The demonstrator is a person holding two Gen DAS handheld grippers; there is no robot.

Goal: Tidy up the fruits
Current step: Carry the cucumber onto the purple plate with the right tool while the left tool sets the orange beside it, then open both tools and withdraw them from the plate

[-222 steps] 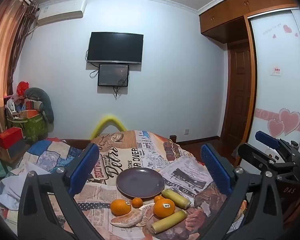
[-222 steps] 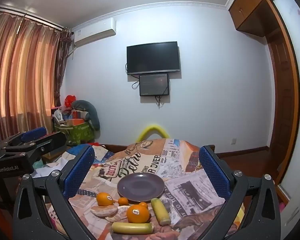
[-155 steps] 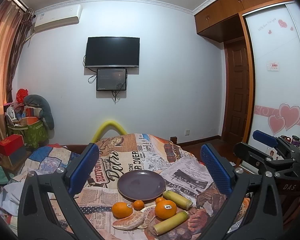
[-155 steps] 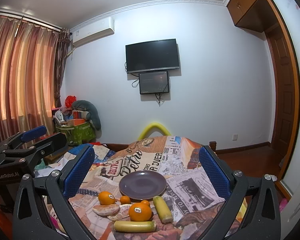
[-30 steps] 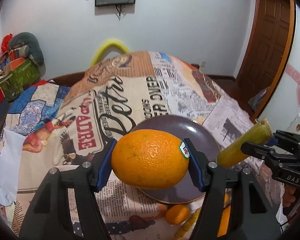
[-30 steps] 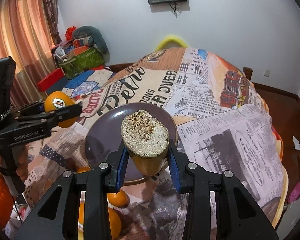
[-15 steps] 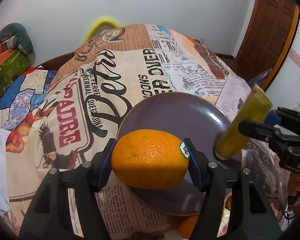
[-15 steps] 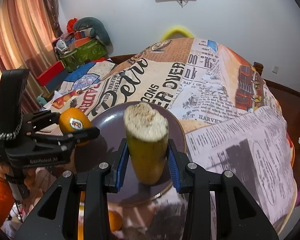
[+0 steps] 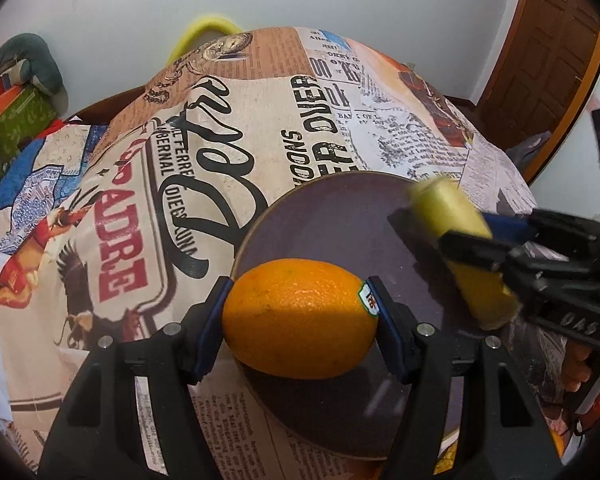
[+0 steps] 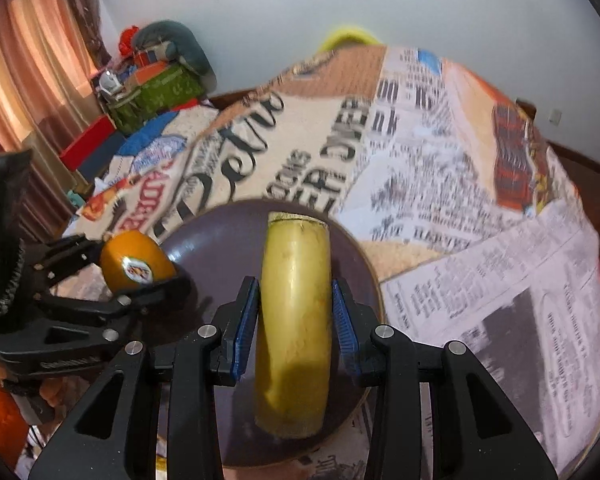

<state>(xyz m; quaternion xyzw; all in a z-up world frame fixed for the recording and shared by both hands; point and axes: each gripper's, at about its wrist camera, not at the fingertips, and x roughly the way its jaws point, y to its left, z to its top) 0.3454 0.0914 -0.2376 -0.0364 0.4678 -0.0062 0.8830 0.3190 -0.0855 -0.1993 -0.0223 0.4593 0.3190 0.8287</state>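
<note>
1. Purple-brown and round, the plate (image 9: 320, 216) lies flat on a table (image 9: 260, 92) covered with a newspaper-print cloth (image 10: 480, 264); its bare dish shows from about 9 o'clock round to 1 o'clock in the left wrist view.
2. At the plate's 9 o'clock side in the right wrist view, the left gripper (image 10: 140, 276) is clenched on an orange (image 10: 134, 260), its blue pads pressed against the fruit's two ends. The sticker on the orange faces the right wrist camera.
3. In the left wrist view the same orange (image 9: 300, 316) sits over the near rim of the plate, at about 6 o'clock of the dish. Whether it touches the plate cannot be told.
4. Toward 3 o'clock of the plate, the right gripper (image 9: 476, 236) grasps a yellow-green cut stalk (image 9: 456, 236), slanted over the plate's right part.
5. From the right wrist camera the stalk (image 10: 296, 312) runs lengthwise between the blue pads, its cut far end pointing to 12 o'clock over the plate's middle.
6. Below the plate's near rim, at about 5 o'clock in the left wrist view, a sliver of another orange fruit (image 9: 556, 446) shows on the table.
</note>
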